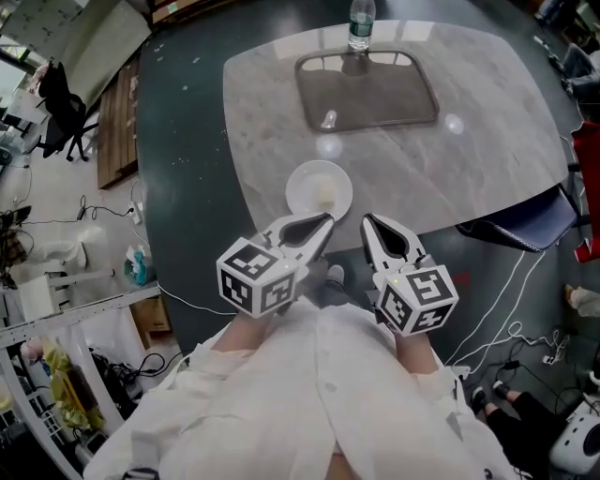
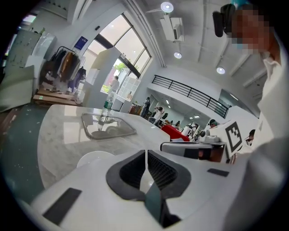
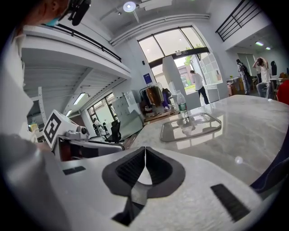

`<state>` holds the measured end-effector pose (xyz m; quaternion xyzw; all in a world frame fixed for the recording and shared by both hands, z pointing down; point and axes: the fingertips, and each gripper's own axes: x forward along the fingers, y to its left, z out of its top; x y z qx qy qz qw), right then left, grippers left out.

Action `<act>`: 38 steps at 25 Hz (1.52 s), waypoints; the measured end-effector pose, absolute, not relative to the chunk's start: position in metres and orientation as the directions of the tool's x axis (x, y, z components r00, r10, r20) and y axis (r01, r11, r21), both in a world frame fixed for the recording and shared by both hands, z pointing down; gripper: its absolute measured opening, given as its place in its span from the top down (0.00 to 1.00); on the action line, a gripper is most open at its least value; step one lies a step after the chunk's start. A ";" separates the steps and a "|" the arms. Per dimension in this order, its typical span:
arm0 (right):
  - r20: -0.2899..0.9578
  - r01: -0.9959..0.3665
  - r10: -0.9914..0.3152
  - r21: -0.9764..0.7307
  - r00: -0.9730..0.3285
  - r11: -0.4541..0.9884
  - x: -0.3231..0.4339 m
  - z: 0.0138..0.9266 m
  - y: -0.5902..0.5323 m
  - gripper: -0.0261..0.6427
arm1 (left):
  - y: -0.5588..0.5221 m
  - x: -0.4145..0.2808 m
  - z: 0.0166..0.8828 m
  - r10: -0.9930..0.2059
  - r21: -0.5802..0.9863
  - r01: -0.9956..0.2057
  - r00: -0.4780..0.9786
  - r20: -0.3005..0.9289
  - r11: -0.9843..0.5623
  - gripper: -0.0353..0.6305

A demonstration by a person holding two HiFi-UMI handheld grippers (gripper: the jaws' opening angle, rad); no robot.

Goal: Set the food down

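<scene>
A white plate (image 1: 319, 187) sits near the front edge of the marble table (image 1: 487, 141), with a pale yellowish bit of food (image 1: 326, 195) on it. My left gripper (image 1: 328, 221) hovers just short of the plate's near rim, jaws shut and holding nothing. My right gripper (image 1: 367, 221) hangs beside it, to the right of the plate, also shut and empty. In the left gripper view the jaws (image 2: 145, 154) meet tip to tip, and the plate (image 2: 92, 159) shows low at the left. The right gripper's jaws (image 3: 145, 151) are likewise pressed together.
A shallow metal tray (image 1: 366, 89) lies at the table's far side with a water bottle (image 1: 361, 23) standing at its far rim. A blue chair (image 1: 525, 220) is tucked at the table's right. Cables, a wooden pallet (image 1: 117, 122) and a spray bottle (image 1: 139, 264) are on the floor.
</scene>
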<state>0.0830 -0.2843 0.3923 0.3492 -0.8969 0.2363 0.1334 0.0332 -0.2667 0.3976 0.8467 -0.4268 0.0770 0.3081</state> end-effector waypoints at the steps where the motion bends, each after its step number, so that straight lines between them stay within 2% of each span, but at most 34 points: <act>1: 0.409 -0.690 -0.561 -0.331 -0.720 0.644 0.080 0.394 -0.285 0.95 | -0.267 0.029 0.401 -0.674 0.462 -0.771 0.623 0.398 -0.439 0.91; 23: 0.574 -0.703 -0.438 -0.394 -0.692 0.592 0.044 0.487 -0.295 0.95 | -0.268 -0.031 0.498 -0.605 0.619 -0.754 0.604 0.519 -0.222 0.91; 38: 0.665 -0.733 -0.371 -0.413 -0.648 0.541 0.039 0.545 -0.295 0.95 | -0.266 -0.051 0.556 -0.522 0.635 -0.760 0.600 0.607 -0.135 0.91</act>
